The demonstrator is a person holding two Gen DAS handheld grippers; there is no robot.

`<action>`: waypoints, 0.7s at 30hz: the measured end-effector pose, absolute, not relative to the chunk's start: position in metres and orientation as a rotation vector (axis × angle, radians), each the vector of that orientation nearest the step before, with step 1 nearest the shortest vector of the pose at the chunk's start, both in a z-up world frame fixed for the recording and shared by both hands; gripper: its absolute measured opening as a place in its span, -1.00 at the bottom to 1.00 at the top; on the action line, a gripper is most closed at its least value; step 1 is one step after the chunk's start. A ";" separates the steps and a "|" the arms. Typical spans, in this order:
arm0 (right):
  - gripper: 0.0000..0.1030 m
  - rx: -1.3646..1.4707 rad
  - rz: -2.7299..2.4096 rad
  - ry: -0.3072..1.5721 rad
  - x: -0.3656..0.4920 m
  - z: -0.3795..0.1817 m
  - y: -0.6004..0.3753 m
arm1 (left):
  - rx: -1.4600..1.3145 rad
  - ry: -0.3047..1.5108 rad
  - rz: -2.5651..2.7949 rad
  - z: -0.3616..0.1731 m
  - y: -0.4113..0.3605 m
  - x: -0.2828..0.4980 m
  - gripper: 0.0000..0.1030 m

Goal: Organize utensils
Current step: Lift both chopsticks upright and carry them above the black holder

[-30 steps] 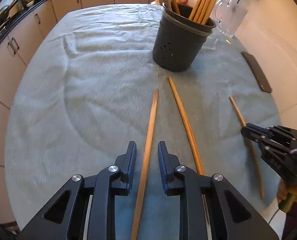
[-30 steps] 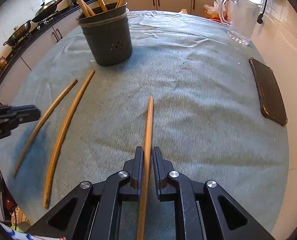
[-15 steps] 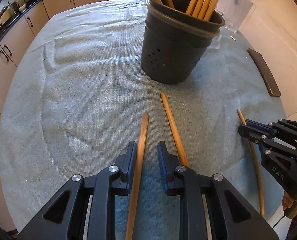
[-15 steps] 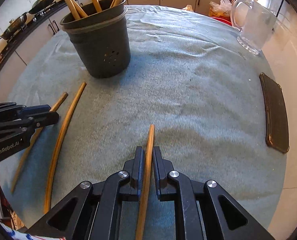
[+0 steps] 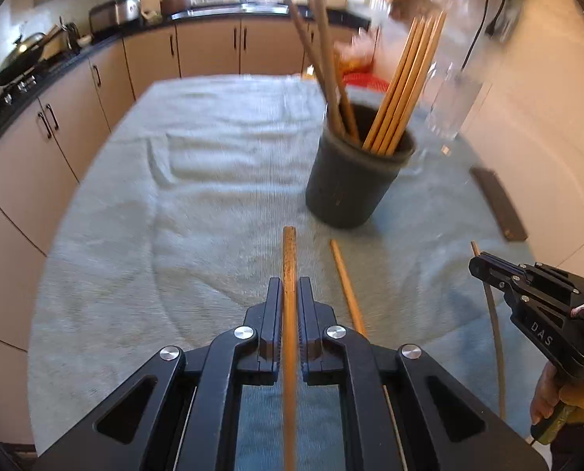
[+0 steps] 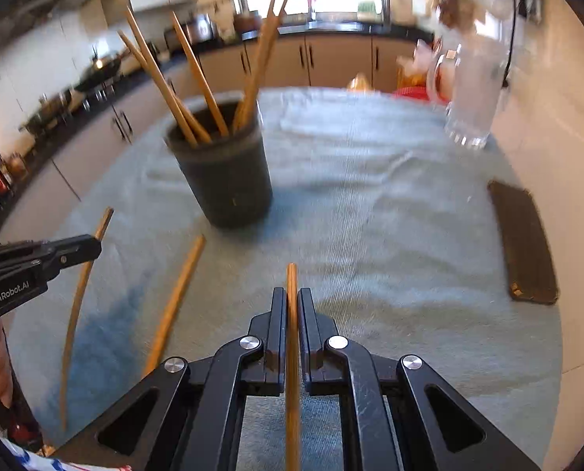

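Observation:
My left gripper [image 5: 290,294] is shut on a wooden chopstick [image 5: 289,259] and holds it above the cloth, tip toward the dark utensil cup [image 5: 350,184]. My right gripper [image 6: 292,298] is shut on another wooden chopstick [image 6: 292,278], also raised. The cup [image 6: 225,180] stands upright and holds several chopsticks. One loose chopstick [image 5: 346,286] lies on the cloth between the grippers; it also shows in the right wrist view [image 6: 174,306]. The right gripper shows at the right edge of the left wrist view [image 5: 484,269], and the left gripper at the left edge of the right wrist view [image 6: 91,249].
A grey-green cloth [image 6: 390,216] covers the table. A glass jug [image 6: 472,94] stands at the far right. A dark flat case [image 6: 523,243] lies at the right edge. Kitchen cabinets [image 5: 213,51] and a black counter run around the left and back.
Both grippers closed on their chopsticks and lifted them off the cloth, tilting the views up toward the cup and the kitchen. The chopstick between them stayed on the cloth.

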State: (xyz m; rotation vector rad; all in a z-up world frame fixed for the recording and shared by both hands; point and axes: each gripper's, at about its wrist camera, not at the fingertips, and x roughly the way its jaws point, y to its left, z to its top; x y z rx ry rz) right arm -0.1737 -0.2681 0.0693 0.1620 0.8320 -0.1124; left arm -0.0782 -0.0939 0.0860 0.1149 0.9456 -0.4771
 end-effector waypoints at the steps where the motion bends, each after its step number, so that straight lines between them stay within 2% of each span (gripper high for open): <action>1: -0.89 0.156 -0.116 0.810 -0.179 0.075 -0.266 | 0.109 0.927 -0.475 0.092 -0.090 -0.083 -0.87; 9: -0.89 0.149 -0.122 0.674 -0.208 0.112 -0.262 | 0.116 0.818 -0.449 0.122 -0.085 -0.113 -0.87; 21: -0.89 0.172 -0.128 0.605 -0.231 0.134 -0.263 | 0.120 0.755 -0.432 0.135 -0.081 -0.127 -0.87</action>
